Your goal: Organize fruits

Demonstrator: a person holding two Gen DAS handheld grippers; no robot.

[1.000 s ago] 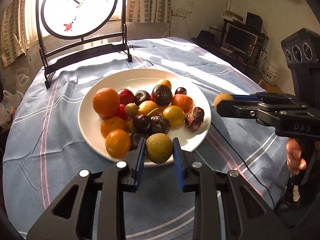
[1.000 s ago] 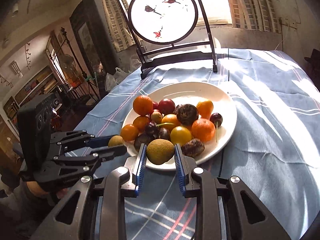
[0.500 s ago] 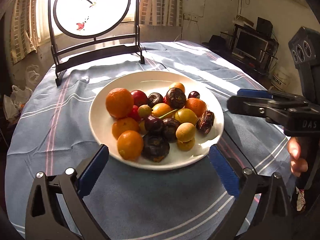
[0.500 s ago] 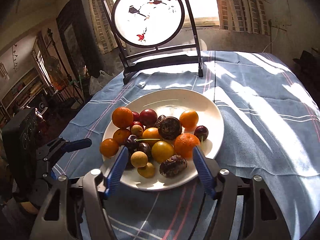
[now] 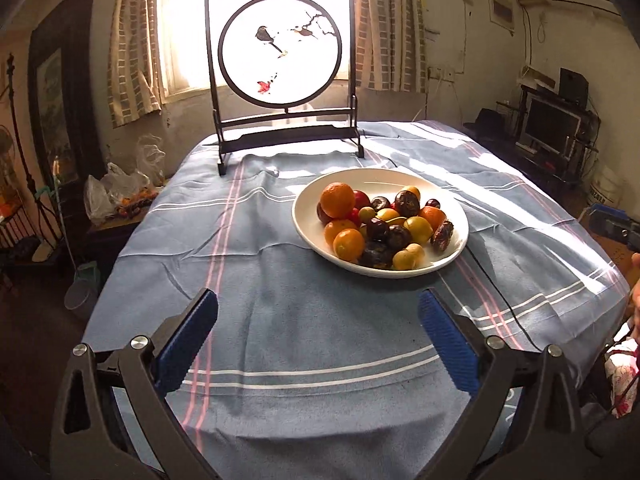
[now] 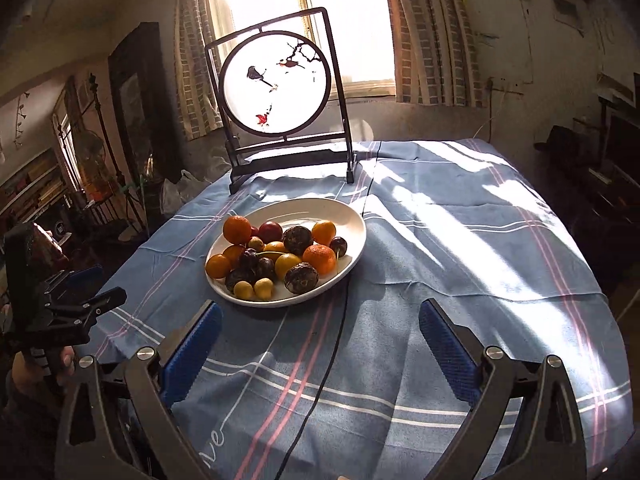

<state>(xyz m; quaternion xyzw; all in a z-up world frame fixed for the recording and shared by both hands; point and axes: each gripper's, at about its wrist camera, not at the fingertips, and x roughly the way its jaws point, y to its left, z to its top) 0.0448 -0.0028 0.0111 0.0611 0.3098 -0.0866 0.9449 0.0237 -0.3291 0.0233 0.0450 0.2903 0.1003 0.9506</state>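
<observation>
Both tongs are seen spread wide with nothing between their blue ribbed pads: the left tongs (image 5: 318,334) are held over bare cloth short of the plate, and the right tongs (image 6: 320,338) are still opening, likewise over bare cloth. Of each tool only the dark arms and pads are shown in its own view; the bases are cut off by the lower edge. In the left view the right tool is reduced to a blue tip at the right edge, with a sliver of a hand below it. In the right view the left tool appears at the left edge, its grip held by a hand (image 6: 24,376) that is largely lost in shadow.

The fruits are piled on a round white ceramic plate (image 5: 452,204) that rests on the table under a blue striped tablecloth (image 5: 256,280). A large orange (image 5: 337,199) is set at the back left of the heap, and two small yellow-brown round fruits (image 6: 254,289) lie touching at its near edge. Several dark, wrinkled fruits are hard to identify, and those at the bottom of the pile are hidden by the ones above.

A thin black cable (image 6: 334,344) is laid across the cloth and disappears at the plate's near rim. Behind the plate a dark-framed round decorative screen (image 5: 280,44) is stood, its painted panel washed out by the bright window. The room's corners are too dim to be made out.
</observation>
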